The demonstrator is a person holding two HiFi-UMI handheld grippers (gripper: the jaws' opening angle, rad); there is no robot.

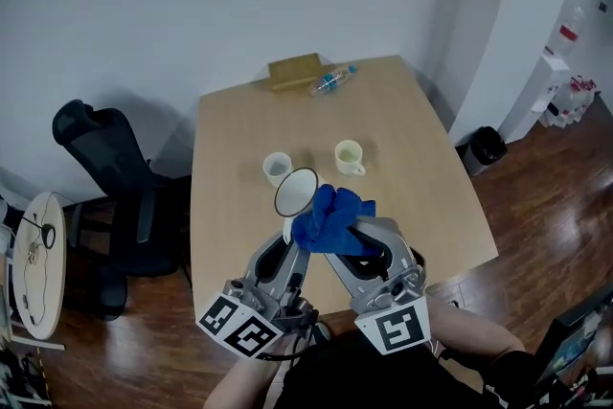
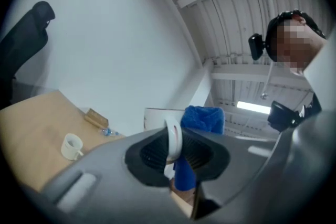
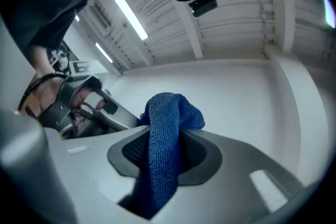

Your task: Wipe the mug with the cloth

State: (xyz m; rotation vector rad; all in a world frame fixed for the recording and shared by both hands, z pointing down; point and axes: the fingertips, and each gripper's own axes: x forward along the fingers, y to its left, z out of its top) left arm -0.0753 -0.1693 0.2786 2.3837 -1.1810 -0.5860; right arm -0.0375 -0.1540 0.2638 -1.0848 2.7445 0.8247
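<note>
**Asker:** Where is the mug (image 1: 296, 193) right now?

**Me:** I am holding it in the air above the near half of the table (image 1: 421, 206). It is a white mug, and it is tipping so that its open mouth is facing up towards my head.

**Asker:** What is holding it?

**Me:** My left gripper (image 2: 173, 152) is pinching the mug's handle (image 2: 174, 136). Its jaws are closing tight on that thin white loop, and the body of the mug is sticking out beyond them.

**Asker:** And the cloth (image 1: 332, 220)?

**Me:** It is a blue cloth, bunched up, and my right gripper (image 3: 163, 157) is clamping it between its jaws. A rounded wad is poking out past the tips. Above the near half of the table, that wad is sitting right against the mug's side, on my right. I cannot tell how hard it is pressing.

**Asker:** What else is on the table?

**Me:** A white cup (image 1: 277, 169) and a cream cup (image 1: 349, 157) are standing upright side by side near the table's middle. At the table's far edge a plastic bottle (image 1: 331, 81) is lying on its side beside a brown box (image 1: 294, 71). A black office chair (image 1: 105, 168) is standing off the table's left side, on a dark wooden floor (image 1: 536, 196).
</note>
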